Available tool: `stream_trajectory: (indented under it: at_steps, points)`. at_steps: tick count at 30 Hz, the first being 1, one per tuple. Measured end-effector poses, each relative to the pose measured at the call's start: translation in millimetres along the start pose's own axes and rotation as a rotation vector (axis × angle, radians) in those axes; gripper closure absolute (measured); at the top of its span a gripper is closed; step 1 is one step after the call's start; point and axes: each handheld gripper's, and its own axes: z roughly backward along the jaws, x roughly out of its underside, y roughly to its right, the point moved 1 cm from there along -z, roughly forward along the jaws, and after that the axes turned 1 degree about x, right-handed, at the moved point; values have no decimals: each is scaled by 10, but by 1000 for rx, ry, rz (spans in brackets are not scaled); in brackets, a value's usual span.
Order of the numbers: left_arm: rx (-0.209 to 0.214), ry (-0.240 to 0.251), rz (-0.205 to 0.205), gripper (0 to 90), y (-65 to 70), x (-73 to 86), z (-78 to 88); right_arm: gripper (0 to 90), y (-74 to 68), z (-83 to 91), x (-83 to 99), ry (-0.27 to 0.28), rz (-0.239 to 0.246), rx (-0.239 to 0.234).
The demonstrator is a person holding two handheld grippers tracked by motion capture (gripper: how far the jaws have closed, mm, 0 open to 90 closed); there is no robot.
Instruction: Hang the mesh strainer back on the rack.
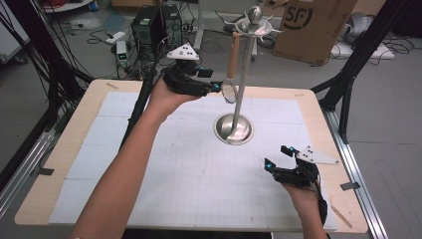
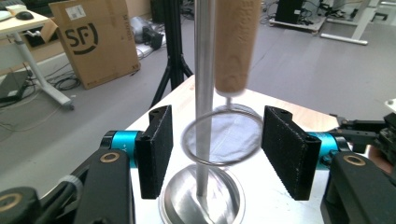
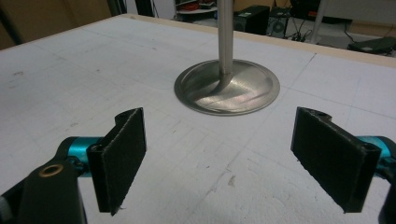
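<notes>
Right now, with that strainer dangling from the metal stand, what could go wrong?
The strainer hangs free from the stand, its ring blurred between the open left gripper pads, perhaps swinging. A careless pull-back might catch the ring and unhook it. A knock on the thin pole could tip the stand. The right gripper sits open, apart, and steadies nothing.

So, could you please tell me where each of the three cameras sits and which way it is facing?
High view: above the person's side, facing forward and down on the table; both forearms, the left tool and the right tool show.
Left gripper view: on the left tool, raised, facing the rack's pole and the hanging strainer; its open jaws flank the ring untouched.
Right gripper view: on the right tool, low, facing across the table to the rack's base; jaws open.
All three share the rack.
</notes>
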Motion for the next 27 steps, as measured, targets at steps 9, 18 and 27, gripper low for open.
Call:
stream_trajectory:
  at_steps: [9,18,27]
  points:
    - [10,11,25,386,-17,215,177,174,-8,-6,3,-6,0,0]
    - [10,30,53,335,-38,454,393,174,-17,-21,2,-7,10,1]
    - [13,47,52,306,-7,659,574,174,-31,-39,3,-14,7,-1]
